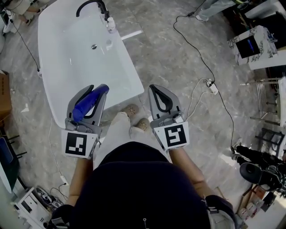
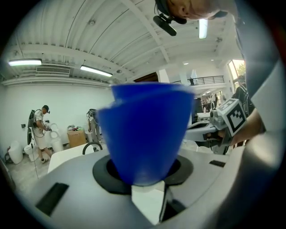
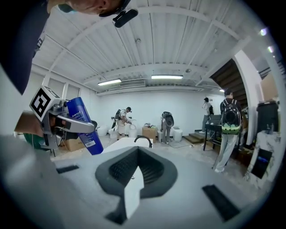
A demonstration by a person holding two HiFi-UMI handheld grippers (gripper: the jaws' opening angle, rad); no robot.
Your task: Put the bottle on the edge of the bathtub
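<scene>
The person stands at the near end of the white bathtub (image 1: 73,58), which runs away toward 11 o'clock across the grey marble floor (image 1: 178,53). A black faucet (image 1: 91,5) sits at the tub's far, 12 o'clock end.

The left gripper (image 1: 94,93) is clamped on the blue bottle (image 1: 87,103). The jaws sit part-way closed against its sides, and the left gripper view is almost filled by the blue body (image 2: 147,134) wedged between the black pads. The bottle is in the air, tilted, and from above it shows over the tub's near rim at about 6 o'clock of the basin. It is not resting on the edge.

At 3 o'clock of it, well apart, the right gripper (image 1: 156,89) is out over bare floor. Its jaws are drawn together at the tips with nothing between them, and its own view shows only the empty dark hollow of the pads (image 3: 136,154). That view also catches the bottle (image 3: 82,125) off at 9 o'clock and the tub (image 3: 118,144) straight ahead.

The person's shoes (image 1: 136,117) are between the two grippers, just beside the tub. A black cable (image 1: 201,58) snakes over the floor at 2 o'clock.
</scene>
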